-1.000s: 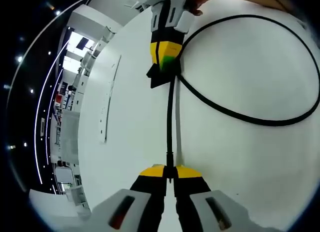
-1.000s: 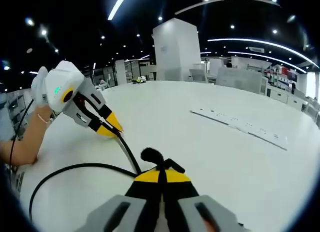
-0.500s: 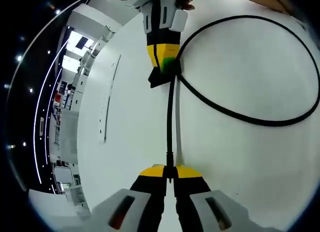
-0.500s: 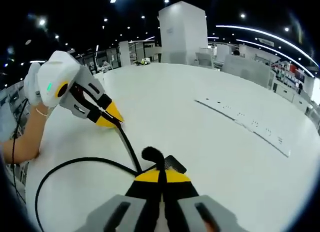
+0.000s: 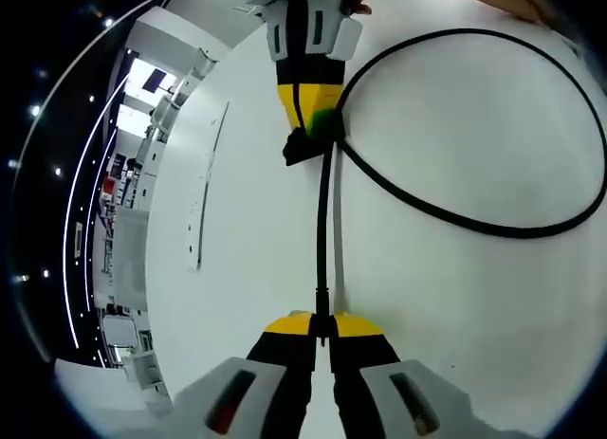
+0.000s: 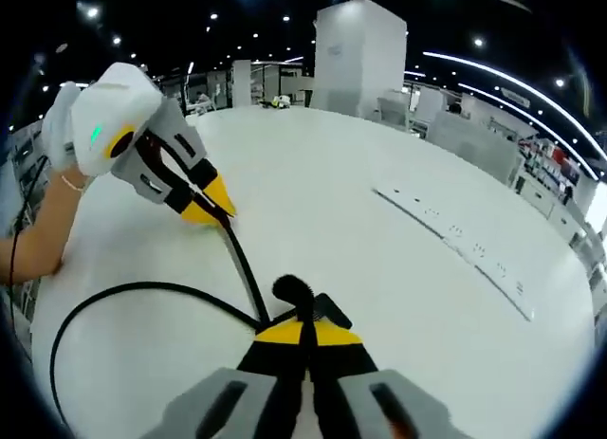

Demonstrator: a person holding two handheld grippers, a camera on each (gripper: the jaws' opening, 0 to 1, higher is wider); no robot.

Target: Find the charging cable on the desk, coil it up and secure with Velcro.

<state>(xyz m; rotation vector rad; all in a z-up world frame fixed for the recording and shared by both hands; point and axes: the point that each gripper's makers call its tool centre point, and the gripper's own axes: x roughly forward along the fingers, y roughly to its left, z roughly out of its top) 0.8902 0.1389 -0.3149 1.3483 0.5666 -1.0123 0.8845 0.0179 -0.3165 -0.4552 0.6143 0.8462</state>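
Left gripper view: left gripper [image 5: 322,337] stays clamped on the charging cable [image 5: 323,221], right gripper [image 5: 311,126] pinching the same cable at the loop [image 5: 493,226] crossing on the desk [image 5: 247,230]. Nothing has shifted since earlier; first coil formed, Velcro strap [image 6: 327,311] not yet wrapped.

Both views are sharp in the centre and strongly bent at the edges by the fisheye lens. Ceiling lights [image 6: 474,64] shine as strips and spots against a dark ceiling. The white worktop [image 5: 474,297] is evenly bright, almost washed out, and its shadows are soft.
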